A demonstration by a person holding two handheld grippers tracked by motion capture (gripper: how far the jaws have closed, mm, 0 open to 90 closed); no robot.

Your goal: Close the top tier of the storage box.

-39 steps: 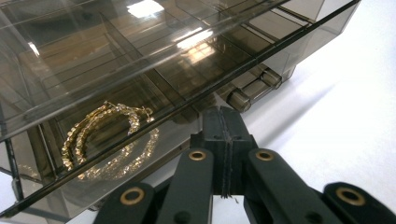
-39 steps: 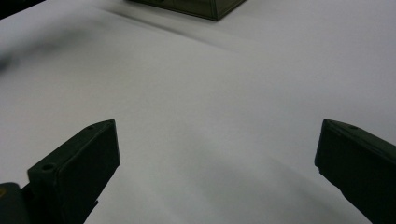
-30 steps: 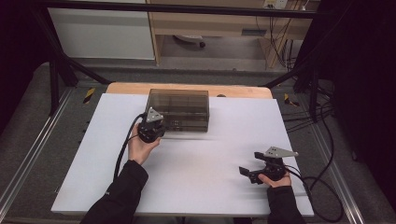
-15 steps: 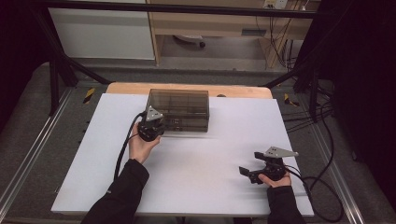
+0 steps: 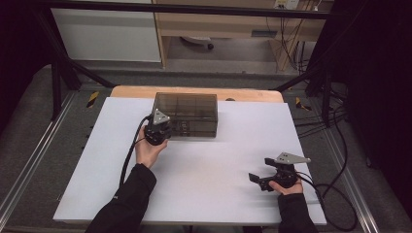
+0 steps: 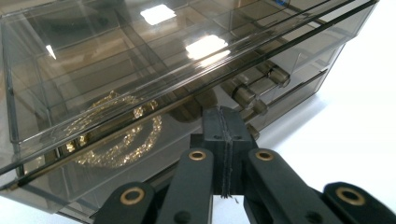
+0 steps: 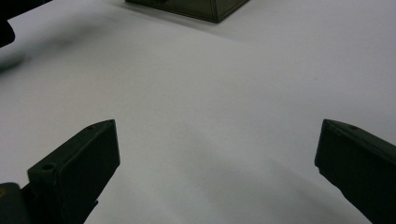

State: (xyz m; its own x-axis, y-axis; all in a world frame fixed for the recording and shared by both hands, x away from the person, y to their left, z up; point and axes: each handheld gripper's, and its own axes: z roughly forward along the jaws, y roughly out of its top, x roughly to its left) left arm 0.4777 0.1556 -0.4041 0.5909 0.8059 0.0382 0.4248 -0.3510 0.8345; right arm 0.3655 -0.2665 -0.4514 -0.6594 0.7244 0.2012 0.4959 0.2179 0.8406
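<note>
Left gripper (image 6: 225,140), jaws pressed together, noses the front of the smoked-plastic drawer box (image 5: 187,114) at the table's far middle; right gripper (image 7: 217,158) spread, idle near right: pushing risks sliding the light box, jostling the gold bracelet (image 6: 116,135).

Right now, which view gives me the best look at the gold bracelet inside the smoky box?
The left gripper view: the gold bracelet lies close behind the smoky box wall. In the high view the box is too small and dark to show it. The right gripper view catches one box corner.
</note>
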